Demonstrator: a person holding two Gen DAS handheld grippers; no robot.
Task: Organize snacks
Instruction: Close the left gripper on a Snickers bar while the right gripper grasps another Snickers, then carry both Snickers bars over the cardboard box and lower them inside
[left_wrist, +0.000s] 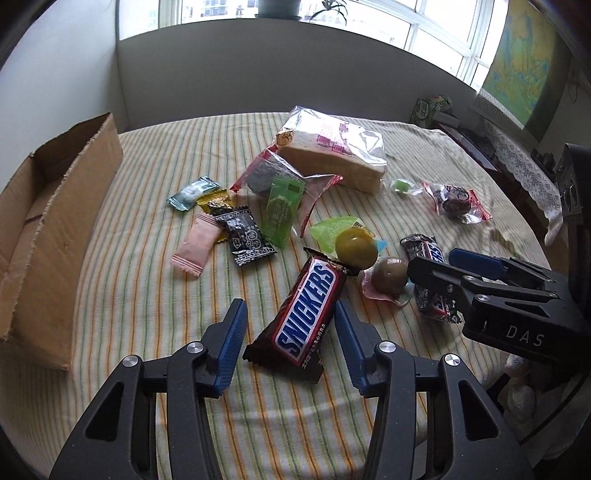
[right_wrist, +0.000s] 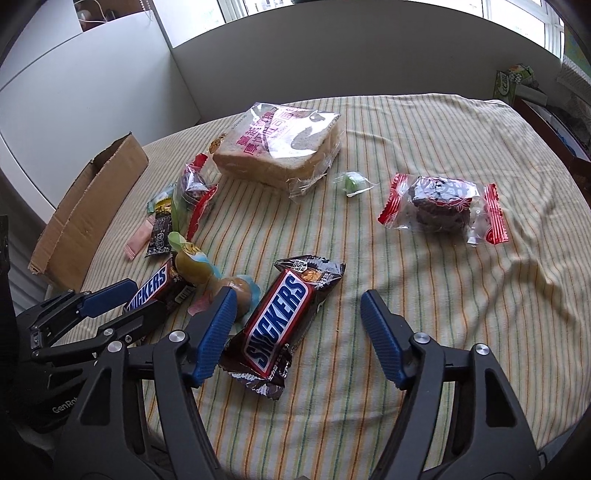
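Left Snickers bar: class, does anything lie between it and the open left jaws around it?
Nothing visible. The Snickers bar lies on the cloth between the left gripper's open jaws, with bare gaps either side.

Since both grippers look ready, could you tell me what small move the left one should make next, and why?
Probably shut the left gripper on the Snickers bar: its open blue fingers already flank the bar, which lies flat on the striped cloth, and the cardboard box waits open to its left.
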